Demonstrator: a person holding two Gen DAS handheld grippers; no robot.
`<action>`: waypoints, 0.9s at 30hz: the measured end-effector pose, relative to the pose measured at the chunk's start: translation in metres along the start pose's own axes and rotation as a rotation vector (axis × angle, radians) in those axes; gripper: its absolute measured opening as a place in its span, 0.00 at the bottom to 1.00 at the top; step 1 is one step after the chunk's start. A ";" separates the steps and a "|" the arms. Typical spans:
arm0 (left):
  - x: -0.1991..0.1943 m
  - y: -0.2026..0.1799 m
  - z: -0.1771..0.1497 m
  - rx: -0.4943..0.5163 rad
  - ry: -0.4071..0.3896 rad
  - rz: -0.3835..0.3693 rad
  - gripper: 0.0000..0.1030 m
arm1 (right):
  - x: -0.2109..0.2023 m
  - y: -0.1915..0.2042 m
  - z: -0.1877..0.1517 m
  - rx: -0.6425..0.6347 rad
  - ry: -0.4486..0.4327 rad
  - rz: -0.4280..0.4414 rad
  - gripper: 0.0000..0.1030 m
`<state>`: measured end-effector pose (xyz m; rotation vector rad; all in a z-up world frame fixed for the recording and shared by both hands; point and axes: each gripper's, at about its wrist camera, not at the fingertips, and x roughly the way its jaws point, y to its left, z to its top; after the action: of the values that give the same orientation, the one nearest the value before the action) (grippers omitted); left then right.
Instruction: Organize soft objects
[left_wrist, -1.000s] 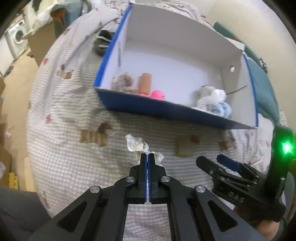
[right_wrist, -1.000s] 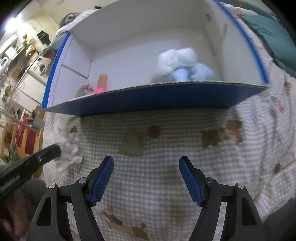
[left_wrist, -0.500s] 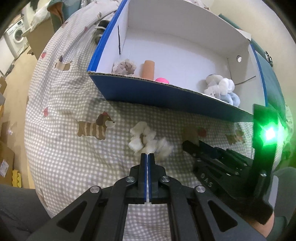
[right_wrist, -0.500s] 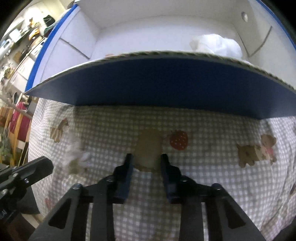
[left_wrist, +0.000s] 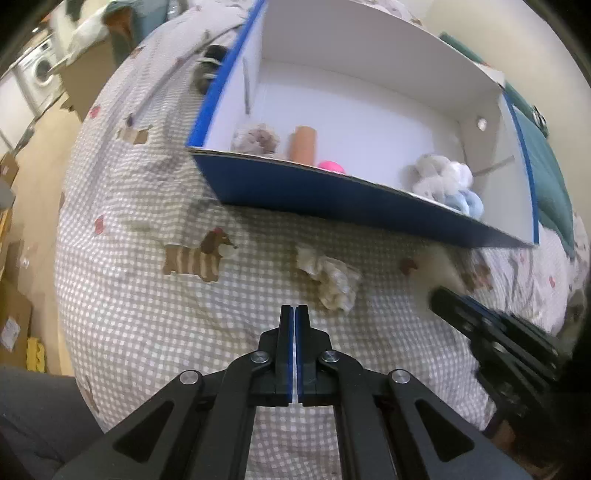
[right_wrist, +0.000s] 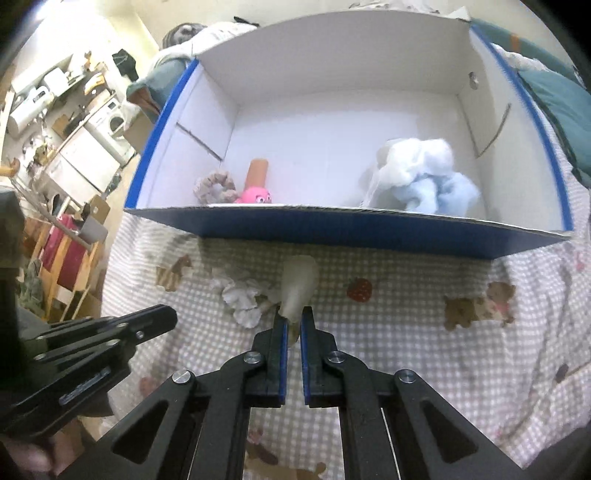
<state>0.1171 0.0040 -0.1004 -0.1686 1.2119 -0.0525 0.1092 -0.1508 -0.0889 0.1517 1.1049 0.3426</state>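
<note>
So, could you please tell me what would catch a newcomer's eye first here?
The blue box with white walls fills the middle, holding a pale blue fluffy heap at right and a pink toy at left. In front, the right gripper pinches a pale soft piece above the checked sheet.

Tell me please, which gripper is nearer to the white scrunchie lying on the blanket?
Left. The left gripper, shut and empty, is just beside the white scrunchie. The right gripper, shut on a pale soft piece, is a little further off, on the scrunchie's other side.
</note>
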 end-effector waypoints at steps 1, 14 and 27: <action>0.001 0.005 0.001 -0.032 -0.004 0.001 0.03 | -0.004 0.000 0.000 0.011 -0.004 0.006 0.08; 0.062 -0.028 0.014 -0.011 0.109 -0.082 0.60 | -0.015 -0.019 -0.006 0.081 -0.031 0.000 0.08; 0.057 -0.028 0.012 0.047 0.061 0.005 0.09 | -0.012 -0.007 -0.007 0.048 -0.030 -0.005 0.08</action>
<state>0.1495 -0.0295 -0.1445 -0.1231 1.2707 -0.0824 0.0990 -0.1623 -0.0840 0.1958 1.0840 0.3088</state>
